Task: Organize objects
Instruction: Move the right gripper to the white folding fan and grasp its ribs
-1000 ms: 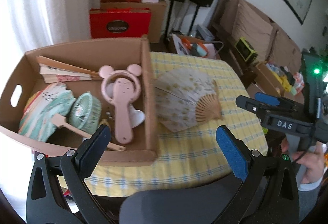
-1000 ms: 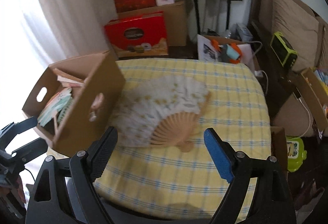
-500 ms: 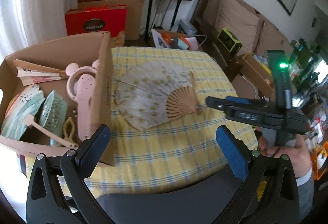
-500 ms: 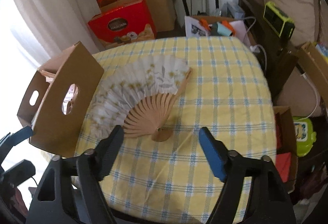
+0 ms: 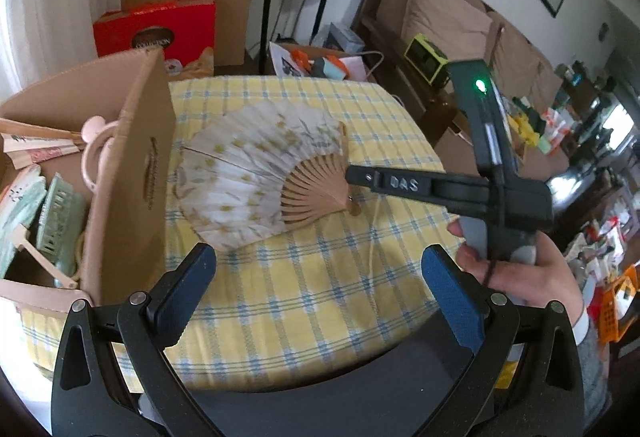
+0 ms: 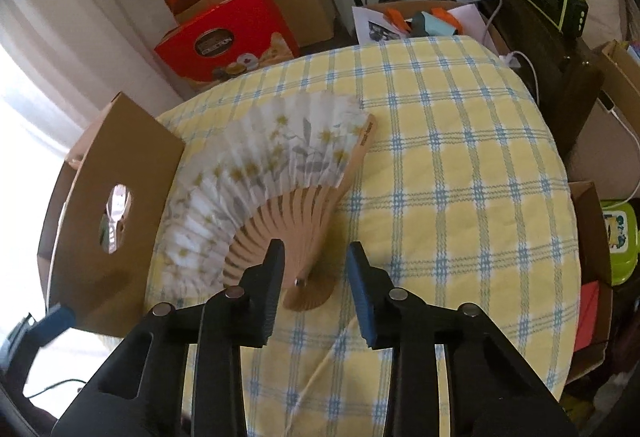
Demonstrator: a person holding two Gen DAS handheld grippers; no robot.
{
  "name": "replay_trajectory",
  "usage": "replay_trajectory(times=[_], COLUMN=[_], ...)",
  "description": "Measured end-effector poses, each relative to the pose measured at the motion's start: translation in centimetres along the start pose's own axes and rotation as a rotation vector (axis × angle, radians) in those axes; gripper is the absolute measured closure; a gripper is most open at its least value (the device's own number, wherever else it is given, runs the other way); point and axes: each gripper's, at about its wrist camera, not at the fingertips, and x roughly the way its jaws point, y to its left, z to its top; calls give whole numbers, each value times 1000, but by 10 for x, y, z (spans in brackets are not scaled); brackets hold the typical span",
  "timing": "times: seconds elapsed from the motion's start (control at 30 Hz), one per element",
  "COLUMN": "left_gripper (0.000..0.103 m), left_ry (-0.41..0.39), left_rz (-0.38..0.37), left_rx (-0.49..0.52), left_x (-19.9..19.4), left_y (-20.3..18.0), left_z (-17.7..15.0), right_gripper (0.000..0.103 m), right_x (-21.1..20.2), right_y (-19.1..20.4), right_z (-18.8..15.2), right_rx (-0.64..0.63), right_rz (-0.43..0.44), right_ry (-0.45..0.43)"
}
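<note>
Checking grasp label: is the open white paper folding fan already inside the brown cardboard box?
No, the fan lies spread on the checked tablecloth beside the box.

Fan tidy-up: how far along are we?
Mostly done: the cardboard box already holds several fans, among them a pink handheld fan and a green one. In hand: the right tool is open, straddling the pivot of the open paper fan on the yellow checked tablecloth, not gripping it. The left tool is open, idle. Left: grasp and box that fan.
</note>
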Motion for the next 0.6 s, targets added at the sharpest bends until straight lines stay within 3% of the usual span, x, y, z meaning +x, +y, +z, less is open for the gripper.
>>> replay_trajectory(times=[0.2, 0.43, 0.6], left_gripper=[0, 0, 0], left_ry=[29, 60, 93], left_rz=[-8, -16, -47], left_rx=[5, 8, -16], left_x=[13, 24, 34], left_y=[-7, -11, -11], left_z=[-5, -7, -9], right_gripper=[73, 89, 94], right_x=[16, 27, 19], right_y=[-11, -12, -20], right_z=[6, 3, 3], right_rx=[59, 81, 119], right_rz=[48, 86, 108], right_ry=[23, 44, 20])
